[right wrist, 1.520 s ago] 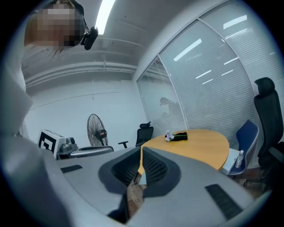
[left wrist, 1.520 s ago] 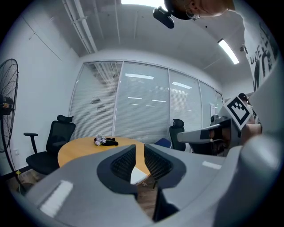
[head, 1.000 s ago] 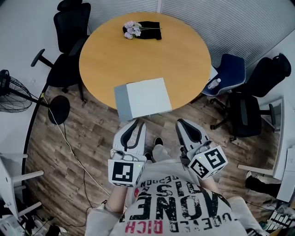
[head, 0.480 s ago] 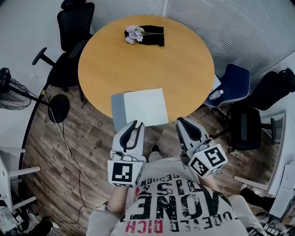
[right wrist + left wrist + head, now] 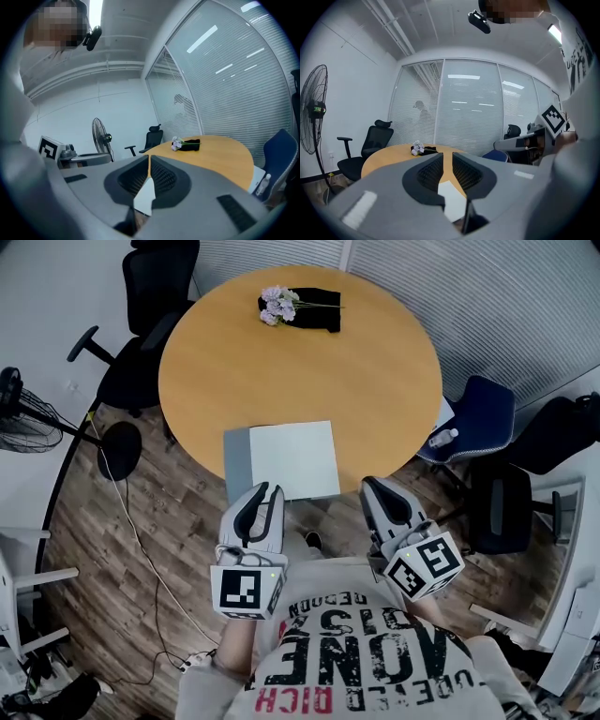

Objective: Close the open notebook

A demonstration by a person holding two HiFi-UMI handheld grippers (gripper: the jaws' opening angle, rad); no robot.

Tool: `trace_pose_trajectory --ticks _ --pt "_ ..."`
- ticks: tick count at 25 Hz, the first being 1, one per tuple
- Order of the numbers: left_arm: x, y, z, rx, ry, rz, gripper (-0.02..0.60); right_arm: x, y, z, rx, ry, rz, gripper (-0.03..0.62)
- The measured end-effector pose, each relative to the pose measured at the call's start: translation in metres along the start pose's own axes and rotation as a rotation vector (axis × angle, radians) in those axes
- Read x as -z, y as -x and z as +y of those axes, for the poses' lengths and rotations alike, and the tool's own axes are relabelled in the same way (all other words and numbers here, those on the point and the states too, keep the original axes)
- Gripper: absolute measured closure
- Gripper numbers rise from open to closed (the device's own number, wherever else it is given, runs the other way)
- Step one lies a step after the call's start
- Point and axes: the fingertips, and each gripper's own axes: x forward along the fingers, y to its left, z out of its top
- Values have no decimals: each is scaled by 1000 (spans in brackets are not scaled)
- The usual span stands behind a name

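The open notebook (image 5: 292, 458) lies on the near edge of the round wooden table (image 5: 375, 381), a white page up and a grey cover strip on its left. It overhangs the rim a little. My left gripper (image 5: 265, 487) hovers just short of the notebook's near edge; a narrow gap shows between its jaws and nothing is in it. My right gripper (image 5: 372, 484) hangs to the right of the notebook, off the table, its jaws almost touching and empty. The white page (image 5: 452, 199) shows through the gap of my left gripper (image 5: 448, 155), and again below my right gripper (image 5: 149, 159).
A bunch of pale flowers (image 5: 277, 304) on a black cloth (image 5: 317, 298) sits at the table's far side. Black office chairs (image 5: 141, 329) stand at the left, a blue chair (image 5: 487, 409) with a bottle (image 5: 441, 438) at the right. A floor fan (image 5: 19, 418) and a cable are on the left.
Both grippers have come closer to the notebook's near edge, the left one most. The notebook lies as before.
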Motion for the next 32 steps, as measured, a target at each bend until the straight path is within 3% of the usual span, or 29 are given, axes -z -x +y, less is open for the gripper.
trace_pose_trajectory --ticks 10,32 --pt "3 -17 20 29 7 21 512 -1 -19 -6 45 -16 10 574" --pt "-7 -55 121 67 46 21 512 -41 -114 9 112 18 -55 574"
